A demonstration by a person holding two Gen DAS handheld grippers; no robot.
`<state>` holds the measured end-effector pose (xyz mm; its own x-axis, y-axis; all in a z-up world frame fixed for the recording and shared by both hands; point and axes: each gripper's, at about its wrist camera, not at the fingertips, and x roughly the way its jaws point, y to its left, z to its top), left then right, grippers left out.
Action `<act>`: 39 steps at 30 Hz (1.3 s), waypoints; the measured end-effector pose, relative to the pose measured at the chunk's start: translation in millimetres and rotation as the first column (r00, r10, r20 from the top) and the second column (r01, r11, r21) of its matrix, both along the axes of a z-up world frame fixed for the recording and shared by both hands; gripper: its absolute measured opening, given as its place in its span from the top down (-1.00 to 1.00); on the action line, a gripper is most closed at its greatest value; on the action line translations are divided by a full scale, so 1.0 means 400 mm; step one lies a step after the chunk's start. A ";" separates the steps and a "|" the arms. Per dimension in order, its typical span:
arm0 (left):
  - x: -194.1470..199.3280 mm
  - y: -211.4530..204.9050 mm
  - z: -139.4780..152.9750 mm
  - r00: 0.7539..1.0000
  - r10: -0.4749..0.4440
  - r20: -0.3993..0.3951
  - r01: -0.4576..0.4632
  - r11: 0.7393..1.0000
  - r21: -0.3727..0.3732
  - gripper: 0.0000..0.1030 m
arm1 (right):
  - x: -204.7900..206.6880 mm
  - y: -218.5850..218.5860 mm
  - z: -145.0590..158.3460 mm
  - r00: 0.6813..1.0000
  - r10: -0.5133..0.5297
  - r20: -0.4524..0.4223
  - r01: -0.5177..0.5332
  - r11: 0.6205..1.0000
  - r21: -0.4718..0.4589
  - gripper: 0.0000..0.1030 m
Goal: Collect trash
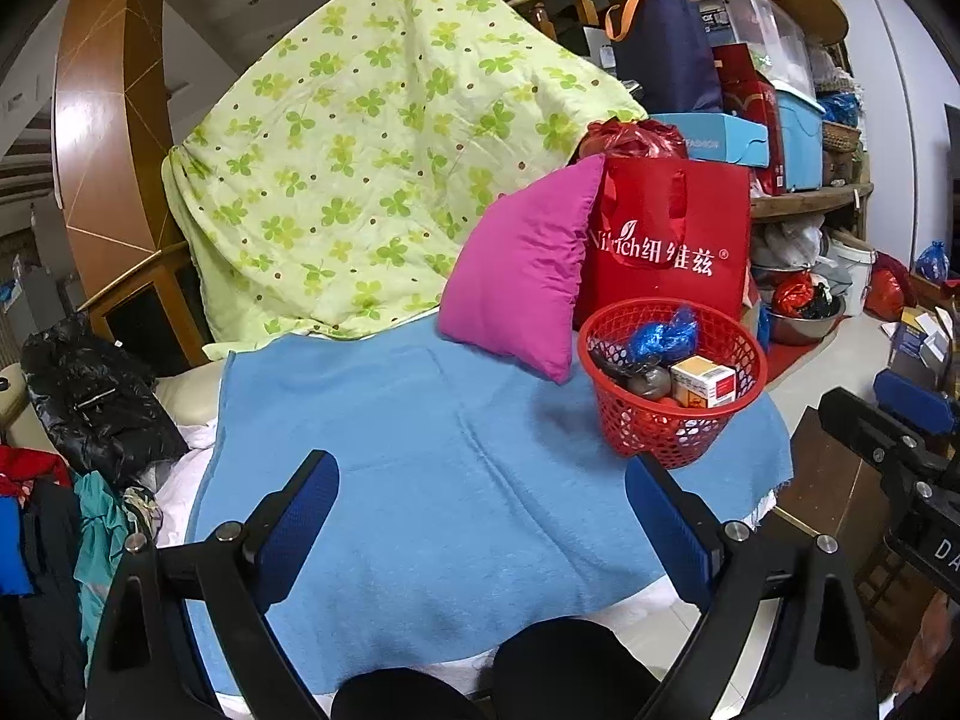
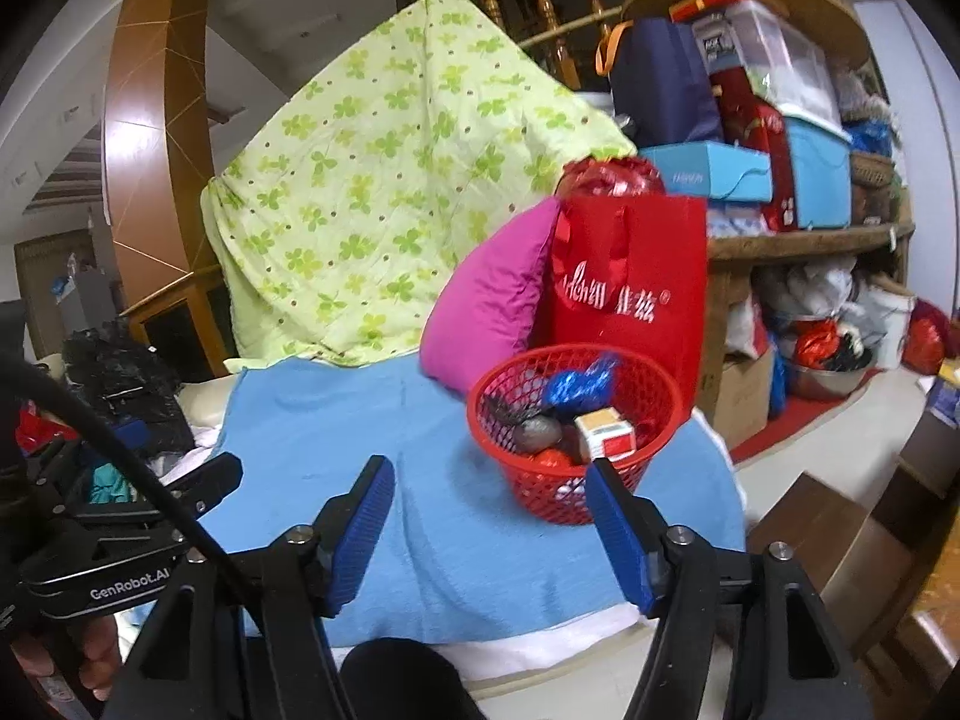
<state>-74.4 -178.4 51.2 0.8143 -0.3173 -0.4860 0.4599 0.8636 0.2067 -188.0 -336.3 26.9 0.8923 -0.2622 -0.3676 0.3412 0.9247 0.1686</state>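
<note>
Two grippers hang over one blue towel (image 1: 420,480), both with fingers spread wide and nothing between them. The left gripper (image 1: 480,516) sits above bare towel, while the one red basket (image 1: 672,384) stands up past its right finger, just beyond the pad. From the right wrist view, the right gripper (image 2: 489,516) is just as open, and the basket (image 2: 576,426) sits ahead of its right finger, whose tip overlaps the mesh wall (touching or not, I cannot tell). Inside the basket I count one small box (image 1: 703,381), one crumpled blue wrapper (image 1: 666,330) and one grey lump (image 1: 651,384), plus darker scraps too tangled to count. Behind the basket lean one pink pillow (image 1: 522,270) and one red bag (image 1: 672,234).
</note>
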 end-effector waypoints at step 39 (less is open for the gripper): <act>-0.024 0.016 -0.003 1.000 -0.010 -0.001 0.010 1.000 -0.017 -0.91 | -0.005 0.027 0.009 1.000 -0.012 0.014 0.012 1.000 -0.027 -0.45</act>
